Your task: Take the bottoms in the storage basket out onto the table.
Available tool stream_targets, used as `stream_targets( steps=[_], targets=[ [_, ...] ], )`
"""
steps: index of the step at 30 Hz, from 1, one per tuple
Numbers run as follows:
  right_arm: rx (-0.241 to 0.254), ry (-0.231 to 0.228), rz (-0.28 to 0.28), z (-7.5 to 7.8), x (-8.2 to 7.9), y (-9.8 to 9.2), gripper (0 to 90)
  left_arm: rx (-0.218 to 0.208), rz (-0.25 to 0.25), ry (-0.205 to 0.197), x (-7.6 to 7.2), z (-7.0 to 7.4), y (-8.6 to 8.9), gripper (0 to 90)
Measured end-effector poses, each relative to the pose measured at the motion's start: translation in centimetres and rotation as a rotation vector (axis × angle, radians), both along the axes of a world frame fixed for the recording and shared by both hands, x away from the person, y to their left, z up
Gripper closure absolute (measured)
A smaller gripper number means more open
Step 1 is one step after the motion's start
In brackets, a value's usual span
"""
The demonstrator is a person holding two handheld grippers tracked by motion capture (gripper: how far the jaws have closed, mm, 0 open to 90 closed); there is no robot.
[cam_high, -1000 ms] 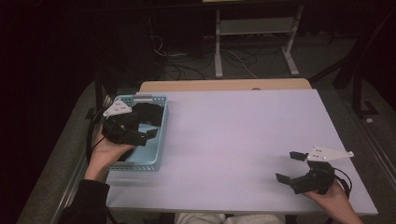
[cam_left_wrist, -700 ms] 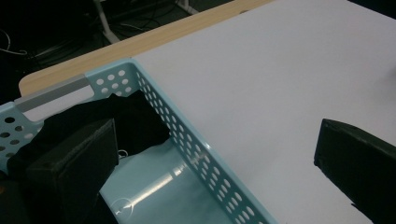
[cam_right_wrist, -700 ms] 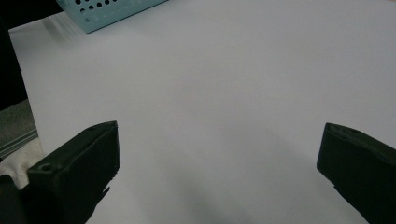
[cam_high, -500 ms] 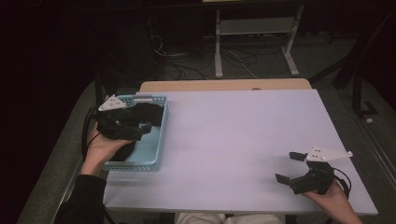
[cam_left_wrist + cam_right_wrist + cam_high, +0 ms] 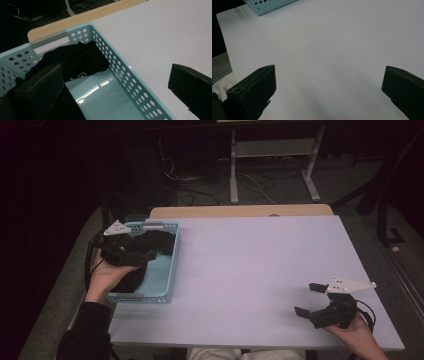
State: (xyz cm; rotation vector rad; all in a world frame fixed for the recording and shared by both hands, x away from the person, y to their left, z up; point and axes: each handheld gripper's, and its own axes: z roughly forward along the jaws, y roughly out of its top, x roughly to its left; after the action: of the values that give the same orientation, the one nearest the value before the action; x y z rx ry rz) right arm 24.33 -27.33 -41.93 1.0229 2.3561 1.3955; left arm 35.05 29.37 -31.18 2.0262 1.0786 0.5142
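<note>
The left tool (image 5: 131, 254) hangs over the light-blue basket (image 5: 169, 265) at the table's (image 5: 260, 270) left edge, jaws apart, one inside above the black cloth (image 5: 75, 60) (bunched at the basket's far end). The right tool (image 5: 320, 309) rests near the table's right front corner, jaws apart.

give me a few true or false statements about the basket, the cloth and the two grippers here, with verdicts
1. The light blue perforated plastic basket sits at the table's left edge. True.
2. A black cloth lies inside the basket. True.
3. The right gripper is shut on the cloth. False: it is open over the bare white table, near the front right corner.
4. The left gripper has its jaws closed. False: they stand wide apart, one inside the basket, one outside its wall.
5. The basket is full of red blocks. False: it holds the black cloth, with bare floor showing.
</note>
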Motion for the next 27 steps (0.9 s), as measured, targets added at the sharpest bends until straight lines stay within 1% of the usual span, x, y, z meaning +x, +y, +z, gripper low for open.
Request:
stream_targets(
  steps=[8, 9, 15, 18, 19, 20, 21, 24, 27],
  targets=[
    [-0.003, -0.001, 0.014, 0.0, 0.1, 0.1, 0.0, 0.009, 0.013, 0.011, 1.0, -1.0, 0.3, 0.0],
    [-0.007, -0.001, 0.020, 0.0, 0.0, 0.3, 0.0, 0.009, 0.017, 0.018, 1.3, -1.4, 0.3, 0.0],
    [-0.013, 0.000, 0.023, 0.0, -0.1, 0.4, 0.0, 0.017, 0.013, 0.025, 2.1, -1.8, 0.3, 0.0],
    [-0.018, -0.002, 0.015, 0.0, 0.0, 0.2, 0.0, 0.017, 0.021, 0.028, 2.7, -2.1, 0.6, 0.0],
    [-0.018, -0.002, 0.015, 0.0, 0.0, 0.2, 0.0, 0.017, 0.021, 0.028, 2.7, -2.1, 0.6, 0.0],
    [-0.020, -0.003, 0.012, 0.0, 0.0, 0.2, 0.0, 0.023, 0.030, 0.035, 3.1, -2.2, 0.9, 0.0],
    [-0.020, -0.003, 0.011, 0.0, 0.0, 0.2, 0.0, 0.023, 0.030, 0.035, 3.1, -2.2, 0.9, 0.0],
    [-0.023, -0.003, 0.011, 0.0, 0.0, 0.2, 0.0, 0.023, 0.051, 0.046, 3.6, -2.5, 1.5, 0.2],
    [-0.025, -0.004, 0.010, 0.0, 0.0, 0.3, 0.0, 0.050, 0.084, 0.054, 4.0, -2.8, 2.2, 0.2]
  ],
)
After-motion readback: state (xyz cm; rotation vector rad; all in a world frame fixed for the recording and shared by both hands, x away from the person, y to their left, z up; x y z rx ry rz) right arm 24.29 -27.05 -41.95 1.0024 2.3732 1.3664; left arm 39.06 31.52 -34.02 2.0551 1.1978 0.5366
